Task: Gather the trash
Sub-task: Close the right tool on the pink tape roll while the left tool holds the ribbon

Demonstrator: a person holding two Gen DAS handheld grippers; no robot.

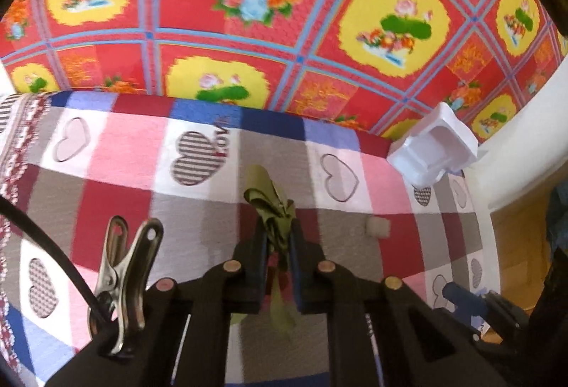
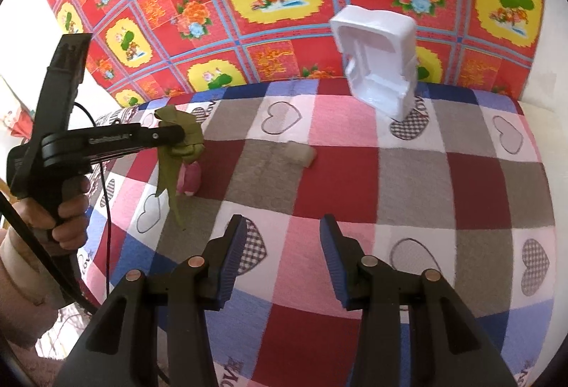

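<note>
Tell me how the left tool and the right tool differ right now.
The left tool is shut on a crumpled green wrapper; the right tool stands open with nothing between its fingers. The left tool holds its load up off the checked blanket; the right tool hangs over bare blanket. Both are black with blue pads and point down toward the blanket.

We cannot make out the small pale lump near the middle of the checked blanket — it is blurred in both views. The left gripper hides the middle of the crumpled green wrapper. A pink thing lies half hidden behind that wrapper — we cannot name it. The white moulded tray is smeared at its edges
</note>
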